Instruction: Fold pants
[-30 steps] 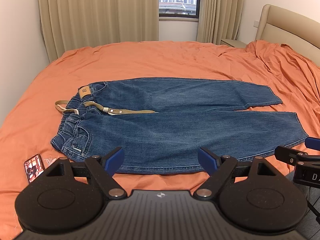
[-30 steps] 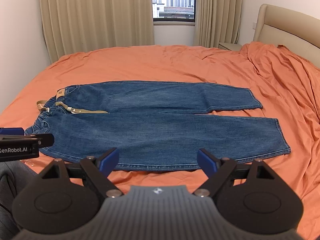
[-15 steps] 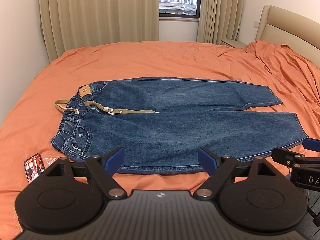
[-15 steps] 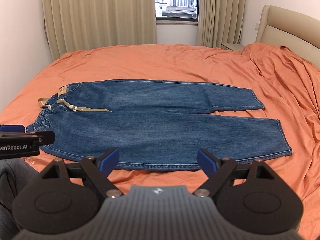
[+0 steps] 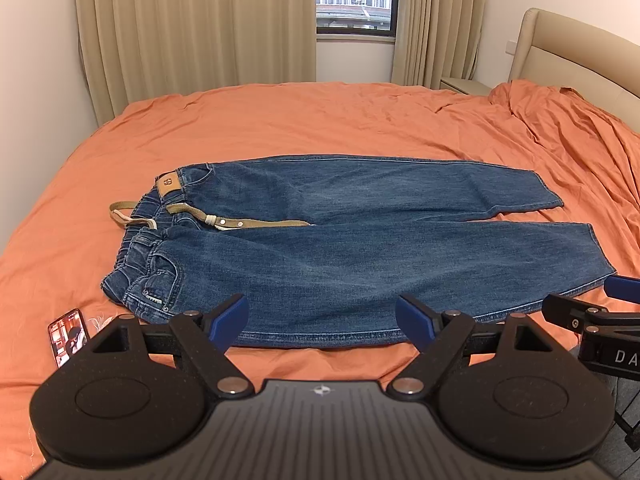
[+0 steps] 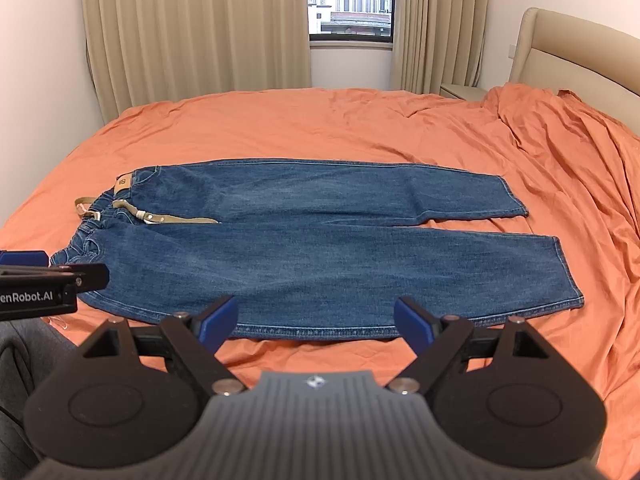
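Two grippers hover side by side over near edge of orange bed, neither touching cloth. Far left on sheet: phone, screen lit, just beside waistband corner. Left gripper: jaws spread wide, nothing between blue pads. Blue jeans lie flat across bed, unfolded, waistband left, both legs running right, tan belt trailing loose from waist onto denim. Right gripper: jaws equally wide, holding nothing, poised above near leg's lower seam. Beige headboard at far right
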